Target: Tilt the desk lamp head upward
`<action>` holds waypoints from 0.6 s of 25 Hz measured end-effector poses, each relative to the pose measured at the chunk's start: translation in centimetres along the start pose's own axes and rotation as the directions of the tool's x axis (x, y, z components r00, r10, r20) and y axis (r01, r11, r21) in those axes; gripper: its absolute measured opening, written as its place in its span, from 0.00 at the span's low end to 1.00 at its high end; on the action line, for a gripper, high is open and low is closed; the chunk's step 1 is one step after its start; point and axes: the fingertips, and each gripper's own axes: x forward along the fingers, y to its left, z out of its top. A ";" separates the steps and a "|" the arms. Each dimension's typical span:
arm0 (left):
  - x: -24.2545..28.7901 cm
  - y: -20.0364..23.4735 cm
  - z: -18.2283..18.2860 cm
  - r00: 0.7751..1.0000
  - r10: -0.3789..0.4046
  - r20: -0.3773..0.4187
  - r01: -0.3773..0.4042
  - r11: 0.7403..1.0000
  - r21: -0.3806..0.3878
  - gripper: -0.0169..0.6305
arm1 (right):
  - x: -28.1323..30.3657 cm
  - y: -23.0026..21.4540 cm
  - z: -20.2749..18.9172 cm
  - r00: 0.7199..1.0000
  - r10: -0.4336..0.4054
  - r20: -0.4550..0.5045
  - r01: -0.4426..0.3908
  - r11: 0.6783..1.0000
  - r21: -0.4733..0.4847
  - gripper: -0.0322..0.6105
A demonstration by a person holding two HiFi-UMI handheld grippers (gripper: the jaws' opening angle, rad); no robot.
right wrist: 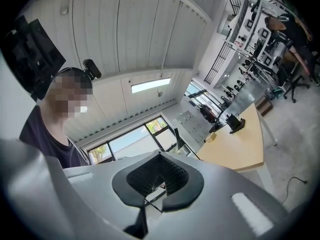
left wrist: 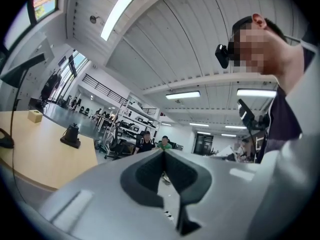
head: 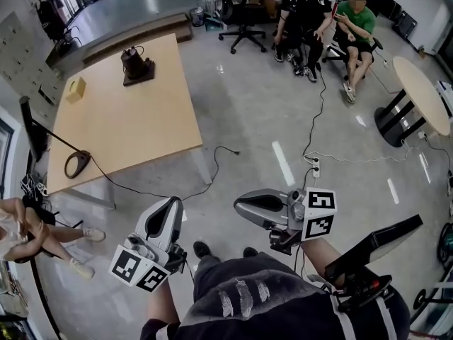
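Note:
The black desk lamp stands at the near left corner of the wooden table [head: 134, 126]. Its ring-shaped head [head: 76, 163] lies low over the tabletop at the end of a thin arm [head: 53, 139]. Both grippers hang over the floor, well short of the table. My left gripper [head: 170, 204] is shut and holds nothing; its closed jaws [left wrist: 163, 151] point level toward the room, with the table at that view's left. My right gripper [head: 238, 205] is also shut and empty. Its closed tips [right wrist: 160, 154] point slightly upward, with the table [right wrist: 240, 146] at the right.
A dark device on a base [head: 136, 66] and a small box [head: 76, 89] sit on the table's far part. A black cable [head: 212, 163] trails across the floor beside a power strip [head: 316, 167]. Two people sit on chairs [head: 333, 20] at the back. A round table [head: 421, 94] stands right.

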 end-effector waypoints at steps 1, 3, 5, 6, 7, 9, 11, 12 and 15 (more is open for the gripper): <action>-0.7 1.2 0.6 1.000 0.003 0.009 -0.003 1.000 -0.005 0.03 | 1.5 -0.1 0.0 1.000 0.000 -0.009 0.000 1.000 -0.006 0.05; -2.1 4.1 1.5 1.000 0.009 0.022 -0.009 1.000 -0.014 0.03 | 5.0 -0.3 -0.3 0.999 -0.003 -0.035 0.002 1.000 -0.017 0.05; -3.9 7.8 2.2 1.000 0.010 0.030 -0.009 1.000 -0.027 0.03 | 9.1 -0.9 -0.9 0.998 -0.010 -0.063 0.008 0.999 -0.032 0.05; -4.7 9.5 2.5 0.999 0.006 0.034 -0.005 0.999 -0.033 0.03 | 11.1 -1.1 -1.2 0.997 -0.015 -0.070 0.012 0.999 -0.040 0.05; -5.4 11.1 2.9 0.999 0.000 0.037 0.001 0.999 -0.038 0.03 | 12.8 -1.3 -1.3 0.997 -0.018 -0.071 0.015 0.999 -0.045 0.05; -6.7 13.7 3.7 0.999 -0.004 0.045 0.006 0.999 -0.042 0.03 | 15.9 -1.6 -1.2 0.998 -0.019 -0.062 0.016 0.999 -0.047 0.05; -8.0 16.2 4.4 0.999 0.009 0.054 -0.006 0.999 -0.052 0.03 | 18.6 -1.8 -1.1 0.998 -0.020 -0.058 0.017 0.999 -0.050 0.05; -8.6 17.3 4.7 0.998 0.017 0.058 -0.014 0.998 -0.058 0.03 | 19.8 -1.9 -1.1 0.998 -0.020 -0.062 0.017 0.998 -0.054 0.05; -10.2 19.8 5.5 0.996 0.040 0.076 -0.035 0.997 -0.066 0.03 | 22.9 -2.2 -1.2 0.996 -0.010 -0.093 0.003 0.997 -0.073 0.05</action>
